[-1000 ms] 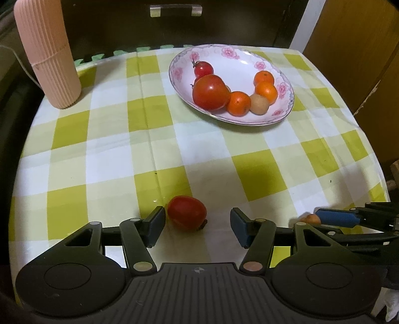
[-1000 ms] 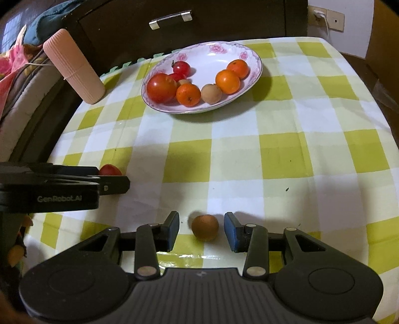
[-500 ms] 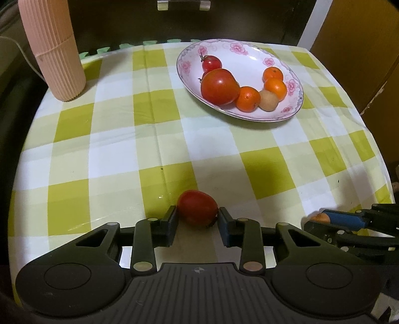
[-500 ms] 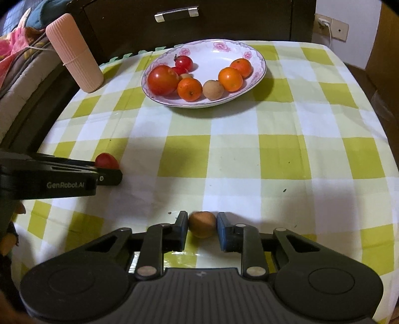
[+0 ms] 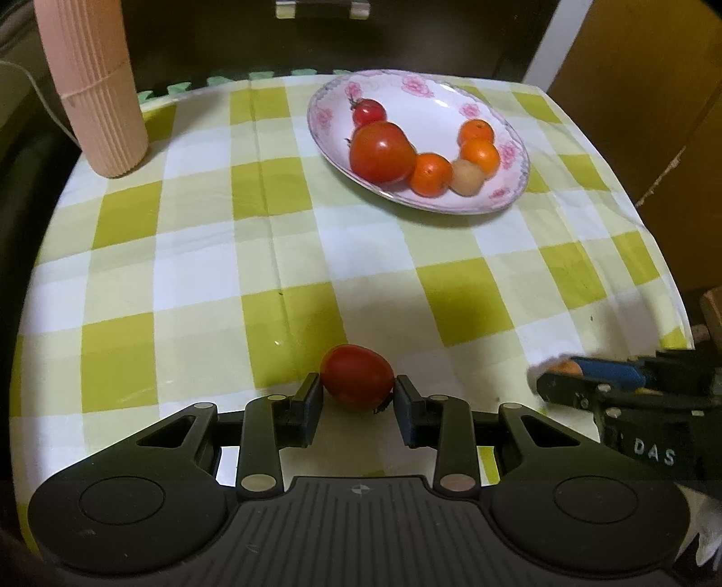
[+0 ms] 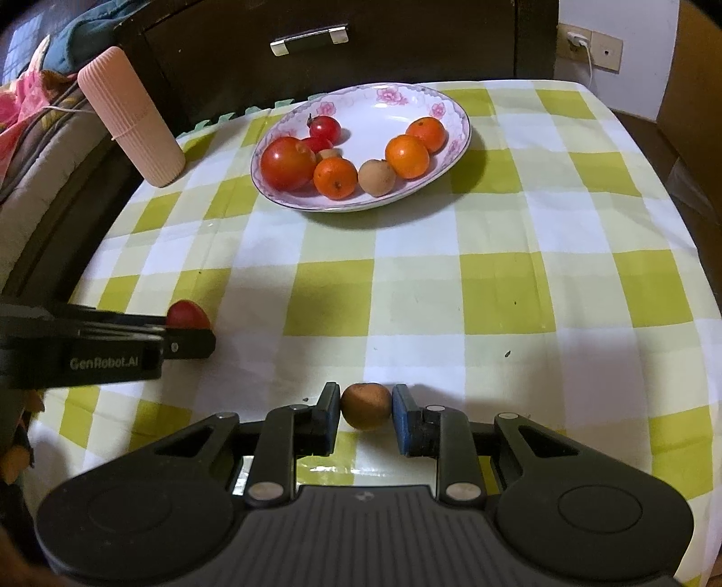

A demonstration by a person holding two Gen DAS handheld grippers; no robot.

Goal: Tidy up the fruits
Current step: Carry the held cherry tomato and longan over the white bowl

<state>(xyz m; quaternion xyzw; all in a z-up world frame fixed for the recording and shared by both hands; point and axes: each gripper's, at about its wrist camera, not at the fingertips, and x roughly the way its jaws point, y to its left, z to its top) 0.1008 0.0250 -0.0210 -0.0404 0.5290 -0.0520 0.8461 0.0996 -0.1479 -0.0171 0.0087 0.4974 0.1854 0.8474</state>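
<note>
A home, by the look of it: a table under a yellow-checked cloth [image 6: 496, 280], with a flowered plate [image 6: 388, 101] of fruit on it. Behind stands a dark wooden drawer [image 6: 311, 40], a wall socket [image 6: 591, 47] has a charger plugged in, and bright bedding [image 6: 27, 104] is piled at the left edge.
</note>
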